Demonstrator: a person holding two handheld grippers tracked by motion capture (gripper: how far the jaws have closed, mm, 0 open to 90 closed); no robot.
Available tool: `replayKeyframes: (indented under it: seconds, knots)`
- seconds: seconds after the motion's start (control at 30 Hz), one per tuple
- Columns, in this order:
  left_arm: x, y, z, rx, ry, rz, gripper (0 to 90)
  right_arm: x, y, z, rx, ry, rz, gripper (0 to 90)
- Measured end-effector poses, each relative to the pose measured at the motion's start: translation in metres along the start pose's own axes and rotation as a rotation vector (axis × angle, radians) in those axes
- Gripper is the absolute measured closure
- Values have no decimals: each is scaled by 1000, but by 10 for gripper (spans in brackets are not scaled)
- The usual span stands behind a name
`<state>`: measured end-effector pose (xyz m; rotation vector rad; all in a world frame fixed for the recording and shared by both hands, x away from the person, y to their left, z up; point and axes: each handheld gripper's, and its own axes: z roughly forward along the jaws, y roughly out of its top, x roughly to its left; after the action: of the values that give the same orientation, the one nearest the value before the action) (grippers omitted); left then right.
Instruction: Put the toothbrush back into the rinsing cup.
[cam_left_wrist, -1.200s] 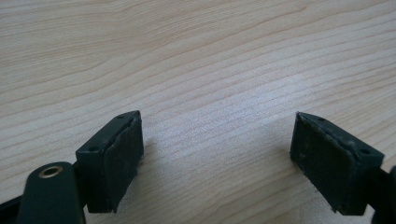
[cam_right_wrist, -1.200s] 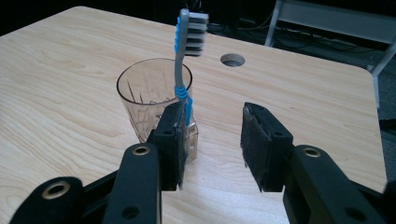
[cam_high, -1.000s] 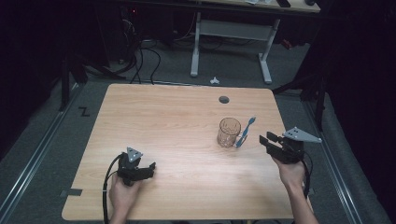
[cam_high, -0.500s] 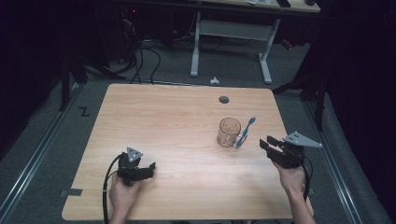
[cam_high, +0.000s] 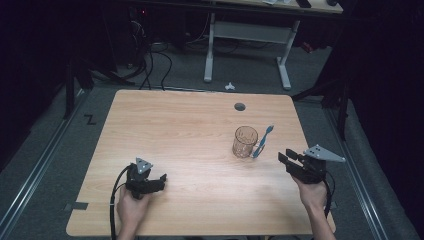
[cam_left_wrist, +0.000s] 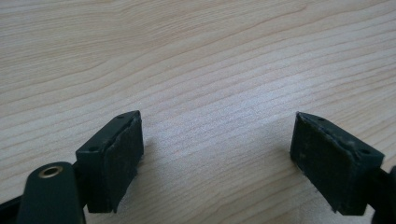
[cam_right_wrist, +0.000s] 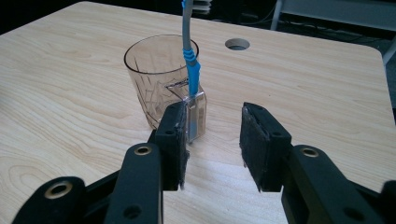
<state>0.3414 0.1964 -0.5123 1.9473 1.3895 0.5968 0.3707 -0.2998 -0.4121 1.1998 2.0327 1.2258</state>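
Left claw: we see it low on the near left of the table, jaws wide apart over bare wood, nothing between them; in the left gripper view the pads stand clear of everything.
Right claw: near the table's right edge, pointed at the cup; jaws partly apart, nothing clamped. In the right gripper view the toothbrush's lower end sits just ahead of the left-hand pad; we cannot tell whether it touches.
Toothbrush: blue and grey, leaning against the outside of the cup on its right side, lower end on the table, head up and away from us. We judge it light, stiff, smooth plastic, apt to slide or topple if nudged.
Hold point: we would take the lower handle, across its narrow width, below where it rests on the rim; that part lies closest to the claw.
Cup: clear brownish tumbler, upright, right of centre. We judge it light, hard and easy to tip, perhaps brittle, so a side push is the risk.
Cup contents: we see nothing inside; the brush is outside it.
Farther: a round hole in the table beyond the cup.
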Motion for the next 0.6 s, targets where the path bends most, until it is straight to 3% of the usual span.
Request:
replayKeyframes:
  seconds: [0.6]
  knots:
    - [0, 0, 0, 0, 0, 0, 178, 0, -14, -1, 13, 2, 17, 616]
